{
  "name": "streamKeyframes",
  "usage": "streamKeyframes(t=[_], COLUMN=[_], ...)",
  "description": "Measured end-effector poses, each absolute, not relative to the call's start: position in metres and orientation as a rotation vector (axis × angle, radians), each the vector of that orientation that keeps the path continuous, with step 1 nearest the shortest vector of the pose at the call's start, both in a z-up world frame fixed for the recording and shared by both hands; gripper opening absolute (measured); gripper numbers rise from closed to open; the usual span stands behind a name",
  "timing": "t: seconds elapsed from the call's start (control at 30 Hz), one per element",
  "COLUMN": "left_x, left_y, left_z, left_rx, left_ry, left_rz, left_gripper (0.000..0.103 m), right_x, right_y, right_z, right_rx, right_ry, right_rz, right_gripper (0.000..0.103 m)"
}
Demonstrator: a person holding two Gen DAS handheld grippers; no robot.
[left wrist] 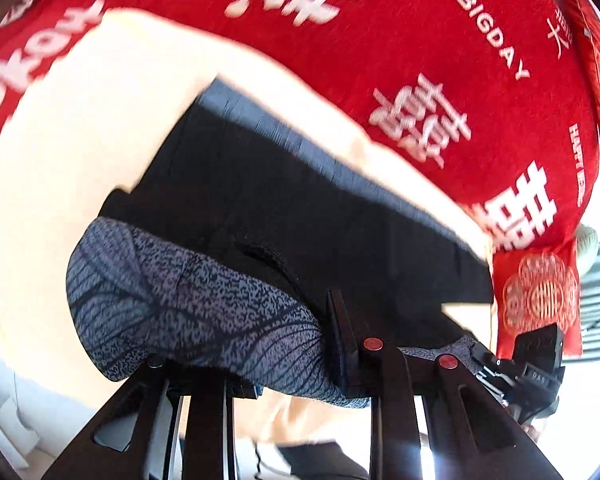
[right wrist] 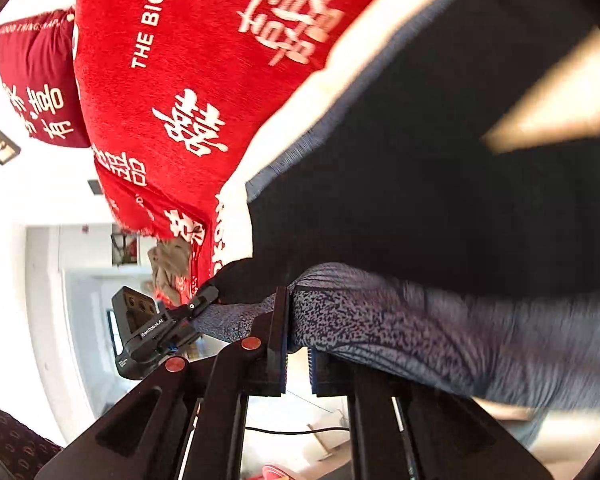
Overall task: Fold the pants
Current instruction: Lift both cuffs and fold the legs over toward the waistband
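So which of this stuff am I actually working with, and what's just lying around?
In the job:
- pants, black with a speckled grey waistband
- left gripper, clamped on the waistband
- right gripper, clamped on it too

Lying about:
- red blanket with white lettering
- cream sheet under the pants
- dark red pillow

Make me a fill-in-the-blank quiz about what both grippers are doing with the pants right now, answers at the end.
1. Both grippers grip the patterned ____ band of the pants.
2. The blanket behind the pants is ____ with white lettering.
3. The pants lie on a ____ colored cloth.
4. In the right wrist view, the left gripper appears to the ____ of the right gripper.

Answers: grey; red; cream; left
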State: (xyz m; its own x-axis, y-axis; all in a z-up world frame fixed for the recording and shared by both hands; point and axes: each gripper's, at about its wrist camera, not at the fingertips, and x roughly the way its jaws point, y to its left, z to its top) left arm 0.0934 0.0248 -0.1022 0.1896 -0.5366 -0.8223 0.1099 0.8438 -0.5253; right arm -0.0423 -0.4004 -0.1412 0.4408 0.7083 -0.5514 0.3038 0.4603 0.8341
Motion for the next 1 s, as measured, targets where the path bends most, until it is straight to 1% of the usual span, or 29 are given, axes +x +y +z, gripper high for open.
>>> streamKeyframes(t=[0.07, 0.1, 0.13, 0.17, 0.27, 0.37, 0.4, 0.47, 0.53, 0.57, 0.6, 0.63, 0.73, 0.77, 0.8, 0.83, 0.87, 0.97, 1.0], left_x=[0.119, 0.134, 0.148, 0.162, 0.209, 0.238, 0.244, 0.253, 0.255, 0.252, 0.247, 0.242, 0.227, 0.224, 0.221, 0.219, 0.217, 0.219, 0.221], left_y=[0.009, 0.0, -0.007, -0.013, -0.035, -0.049, -0.053, -0.057, -0.055, -0.052, -0.048, -0.045, -0.034, -0.037, -0.043, -0.053, -0.06, -0.088, -0.095], left_z=[-0.101, -0.103, -0.104, -0.106, -0.136, -0.17, -0.179, -0.184, -0.176, -0.164, -0.149, -0.139, -0.116, -0.116, -0.12, -0.129, -0.137, -0.173, -0.182], left_rx=[-0.378, -0.36, -0.334, -0.299, -0.241, -0.183, -0.162, -0.141, -0.152, -0.158, -0.149, -0.136, -0.133, -0.119, -0.089, -0.044, -0.016, 0.018, 0.038], left_ry=[1.289, 1.273, 1.253, 1.225, 1.225, 1.247, 1.25, 1.241, 1.264, 1.245, 1.207, 1.183, 1.178, 1.193, 1.211, 1.231, 1.247, 1.287, 1.289], left_rz=[-0.457, -0.436, -0.408, -0.373, -0.296, -0.218, -0.192, -0.161, -0.142, -0.127, -0.104, -0.088, -0.078, -0.088, -0.103, -0.119, -0.123, -0.133, -0.115], left_gripper=[0.03, 0.035, 0.051, 0.056, 0.056, 0.056, 0.056, 0.057, 0.057, 0.057, 0.057, 0.057, 0.057, 0.057, 0.057, 0.057, 0.057, 0.057, 0.057], right_x=[0.0, 0.02, 0.045, 0.071, 0.13, 0.17, 0.177, 0.182, 0.179, 0.177, 0.177, 0.176, 0.17, 0.171, 0.176, 0.177, 0.183, 0.204, 0.206], right_y=[-0.413, -0.421, -0.429, -0.435, -0.442, -0.441, -0.442, -0.443, -0.441, -0.44, -0.437, -0.434, -0.418, -0.408, -0.399, -0.392, -0.383, -0.369, -0.369], right_z=[-0.145, -0.148, -0.155, -0.166, -0.212, -0.25, -0.258, -0.256, -0.243, -0.234, -0.219, -0.207, -0.18, -0.177, -0.18, -0.185, -0.195, -0.222, -0.227], right_rx=[1.101, 1.095, 1.084, 1.082, 1.062, 1.013, 1.026, 1.029, 1.007, 0.99, 0.967, 0.945, 0.823, 0.775, 0.725, 0.677, 0.624, 0.496, 0.469], right_ry=[1.163, 1.171, 1.185, 1.209, 1.309, 1.393, 1.396, 1.398, 1.374, 1.352, 1.323, 1.309, 1.299, 1.32, 1.347, 1.373, 1.404, 1.427, 1.423], right_rz=[0.345, 0.346, 0.342, 0.352, 0.341, 0.304, 0.305, 0.33, 0.371, 0.402, 0.441, 0.451, 0.447, 0.448, 0.445, 0.437, 0.416, 0.377, 0.37], right_gripper=[0.01, 0.01, 0.01, 0.011, 0.011, 0.012, 0.012, 0.013, 0.031, 0.06, 0.083, 0.086, 0.085, 0.072, 0.049, 0.041, 0.037, 0.036, 0.029])
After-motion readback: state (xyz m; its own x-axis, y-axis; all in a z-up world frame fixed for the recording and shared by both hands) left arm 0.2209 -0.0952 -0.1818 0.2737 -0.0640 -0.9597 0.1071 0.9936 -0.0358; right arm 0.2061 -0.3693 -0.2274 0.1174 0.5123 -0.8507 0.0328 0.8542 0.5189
